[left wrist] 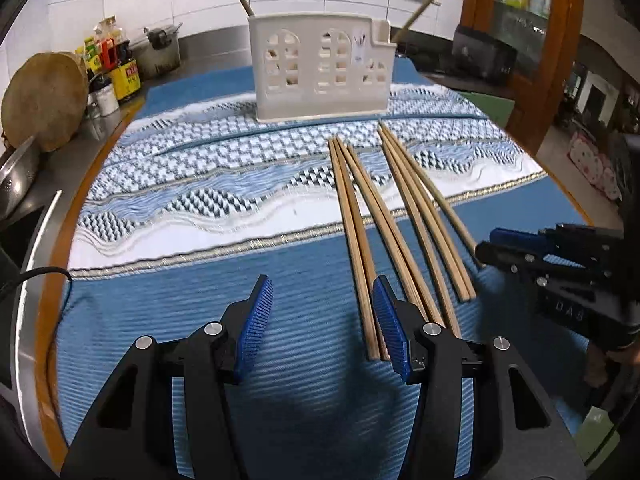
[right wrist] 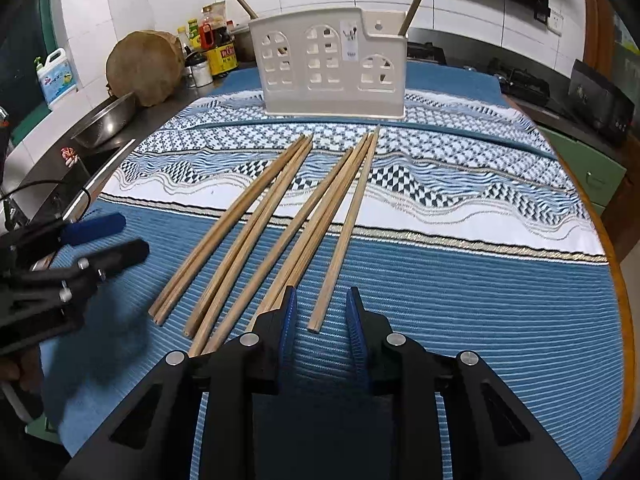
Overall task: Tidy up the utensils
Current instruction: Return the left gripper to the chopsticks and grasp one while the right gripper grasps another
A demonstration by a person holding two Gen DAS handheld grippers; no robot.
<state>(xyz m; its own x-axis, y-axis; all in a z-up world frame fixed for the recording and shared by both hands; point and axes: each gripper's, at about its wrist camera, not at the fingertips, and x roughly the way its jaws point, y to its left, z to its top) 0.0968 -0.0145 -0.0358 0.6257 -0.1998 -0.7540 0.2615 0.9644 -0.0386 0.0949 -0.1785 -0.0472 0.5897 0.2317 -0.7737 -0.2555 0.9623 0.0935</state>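
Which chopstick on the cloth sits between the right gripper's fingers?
The rightmost chopstick, lying alone; its near end sits between the open right gripper's fingers. The others lie bunched further left.

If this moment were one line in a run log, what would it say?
left gripper: open, empty | right gripper: open, around end of one chopstick | other chopsticks: on cloth | holder: two chopsticks in

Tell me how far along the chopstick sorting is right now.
Early. Done: two chopsticks already stand in the white holder. In hand: nothing; the left gripper and right gripper are both open. Left: the chopsticks on the cloth, all lying loose.
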